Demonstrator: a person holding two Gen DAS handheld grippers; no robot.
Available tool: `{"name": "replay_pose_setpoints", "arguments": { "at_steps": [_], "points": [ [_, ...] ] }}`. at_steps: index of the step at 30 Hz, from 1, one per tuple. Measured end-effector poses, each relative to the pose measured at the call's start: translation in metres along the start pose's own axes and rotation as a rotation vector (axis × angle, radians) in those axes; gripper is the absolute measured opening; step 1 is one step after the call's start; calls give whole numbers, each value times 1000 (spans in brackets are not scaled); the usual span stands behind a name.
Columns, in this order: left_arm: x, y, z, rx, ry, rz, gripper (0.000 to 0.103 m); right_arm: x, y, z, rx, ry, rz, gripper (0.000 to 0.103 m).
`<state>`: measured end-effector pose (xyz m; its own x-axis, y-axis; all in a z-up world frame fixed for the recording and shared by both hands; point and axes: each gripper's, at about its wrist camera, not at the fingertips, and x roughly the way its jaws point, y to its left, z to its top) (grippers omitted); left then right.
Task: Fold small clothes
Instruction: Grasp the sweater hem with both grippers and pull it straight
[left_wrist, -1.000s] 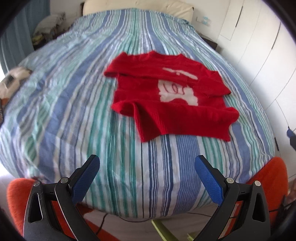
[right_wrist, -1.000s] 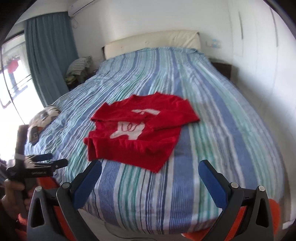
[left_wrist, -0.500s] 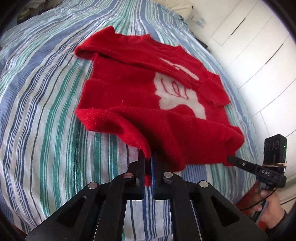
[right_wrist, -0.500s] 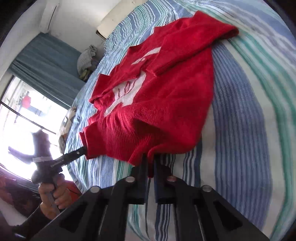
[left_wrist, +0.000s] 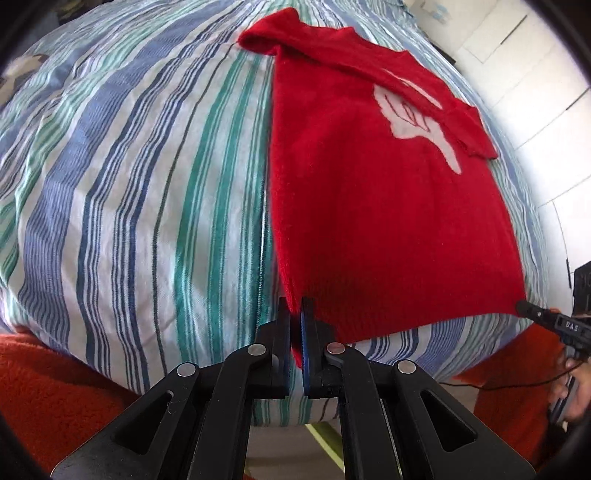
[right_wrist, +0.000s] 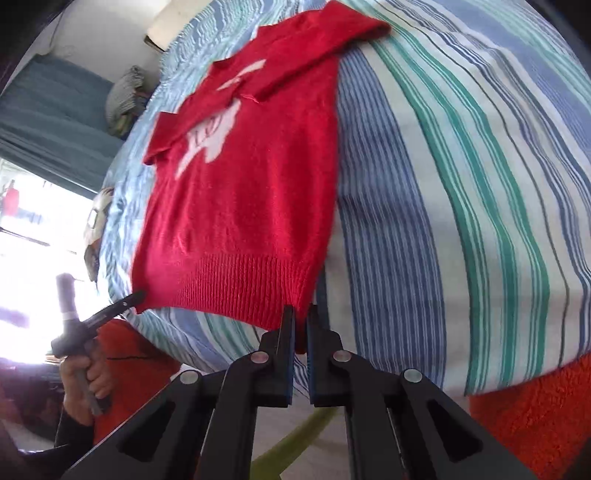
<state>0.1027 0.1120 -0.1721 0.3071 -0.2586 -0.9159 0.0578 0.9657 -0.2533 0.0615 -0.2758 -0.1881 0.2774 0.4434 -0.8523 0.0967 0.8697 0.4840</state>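
L wrist view: left tool (left_wrist: 295, 314) pinched shut on near-left hem corner of red sweater (left_wrist: 369, 206), spread front-up on striped bed (left_wrist: 129, 184); angled steeply down. Prob. gripped for folding hem toward collar.

R wrist view: right tool (right_wrist: 301, 321) clamped on other hem corner, sweater (right_wrist: 251, 192) taut between, also tilted down.

The hem corner of the red knitted sweater with a white motif (left_wrist: 369, 192) disappears between the left gripper's (left_wrist: 295, 310) pressed blue pads. Beyond the right gripper (right_wrist: 301, 317), the window is blown out white; the small pale object on the striped blue-green bedsheet (right_wrist: 461, 184) is unreadable.
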Motion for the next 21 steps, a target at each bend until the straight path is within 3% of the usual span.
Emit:
{"name": "replay_pose_setpoints", "arguments": {
  "at_steps": [8,21],
  "points": [
    [27,-19,-6,86,17,160,2,31,-16,3,25,18,-139,4],
    [53,-48,-14,120,-5,229,4,36,-17,-1,-6,-22,-152,4]
  ]
}}
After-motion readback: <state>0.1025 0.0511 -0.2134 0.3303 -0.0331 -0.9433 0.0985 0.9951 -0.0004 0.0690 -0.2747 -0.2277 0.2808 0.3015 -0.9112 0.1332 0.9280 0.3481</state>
